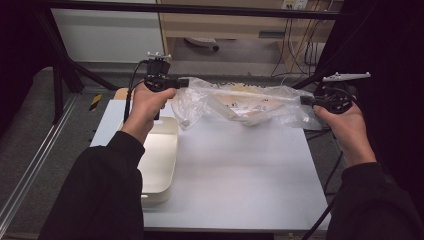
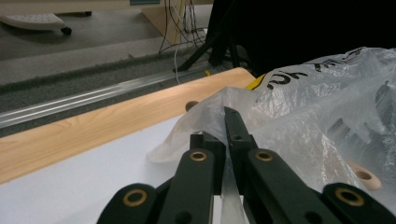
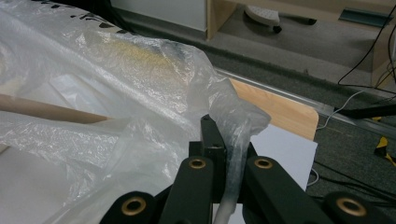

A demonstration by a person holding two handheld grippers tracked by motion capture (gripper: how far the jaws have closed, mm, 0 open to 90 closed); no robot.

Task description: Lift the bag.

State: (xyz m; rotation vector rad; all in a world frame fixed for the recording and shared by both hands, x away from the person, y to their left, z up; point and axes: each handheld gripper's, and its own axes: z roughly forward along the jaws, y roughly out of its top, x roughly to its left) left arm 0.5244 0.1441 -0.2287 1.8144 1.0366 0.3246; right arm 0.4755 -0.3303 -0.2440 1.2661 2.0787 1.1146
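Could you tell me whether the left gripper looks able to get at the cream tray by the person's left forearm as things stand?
Probably not yet: the left gripper is shut on the plastic bag, stretched to the right gripper. The tray lies uncovered, so letting go would free the way.

Both sleeves [image 1: 100, 190] black, long, cuffs ending at the wrist. Left gripper [image 1: 185, 82]: black body, black cable off its rear, grey three-cornered plate on top. Right gripper [image 1: 303, 100]: same black build, round housing, grey plate above it, cable under it. Seen from each gripper's own camera: flat black linkage arms, brass-coloured pivot bushings, narrow black jaws.
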